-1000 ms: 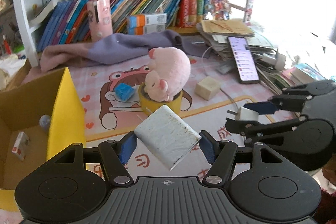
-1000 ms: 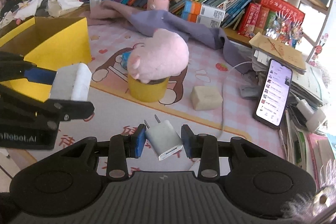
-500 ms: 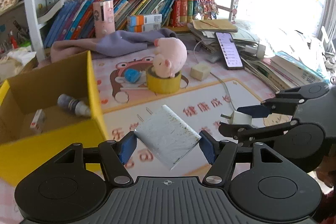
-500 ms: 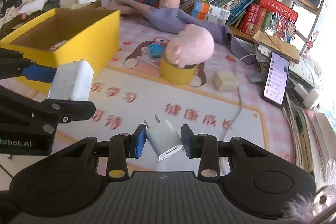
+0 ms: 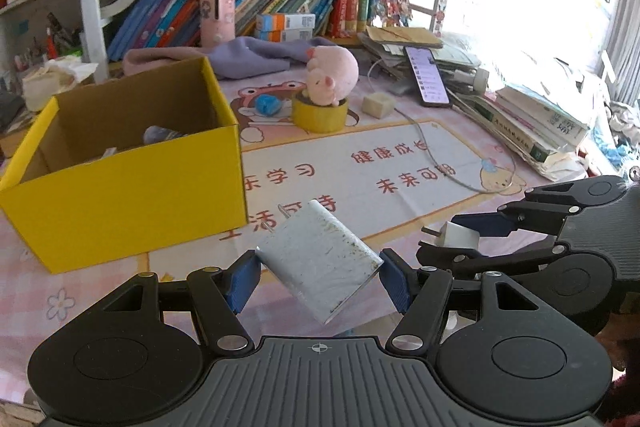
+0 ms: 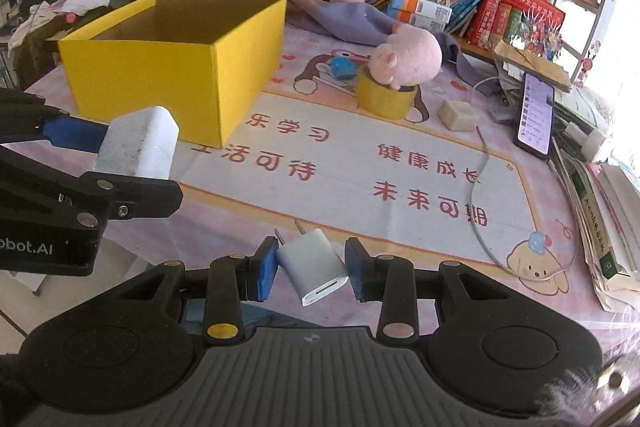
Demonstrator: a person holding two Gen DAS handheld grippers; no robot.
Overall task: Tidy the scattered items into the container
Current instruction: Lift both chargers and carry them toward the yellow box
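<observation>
My left gripper (image 5: 318, 277) is shut on a large scuffed white charger block (image 5: 320, 261), held tilted above the mat; it shows in the right wrist view (image 6: 138, 143) too. My right gripper (image 6: 312, 269) is shut on a small white plug adapter (image 6: 314, 265), also visible in the left wrist view (image 5: 458, 235). The open yellow cardboard box (image 5: 132, 195) stands on the left of the mat, ahead and left of both grippers, with a few small items inside. A pink plush pig (image 5: 334, 75) rests on a yellow tape roll (image 5: 320, 113), with a blue item (image 5: 266, 104) and a beige cube (image 5: 378, 105) nearby.
A white cable (image 5: 440, 163) trails across the printed mat (image 6: 360, 171). A phone (image 5: 426, 77) leans on stacked books and papers (image 5: 532, 123) at right. A purple cloth (image 5: 248, 55), a pink tube and shelves of books line the back.
Both grippers have pulled back and up from the plush pig, each keeping its charger. The yellow box has come fully into view on the left.
</observation>
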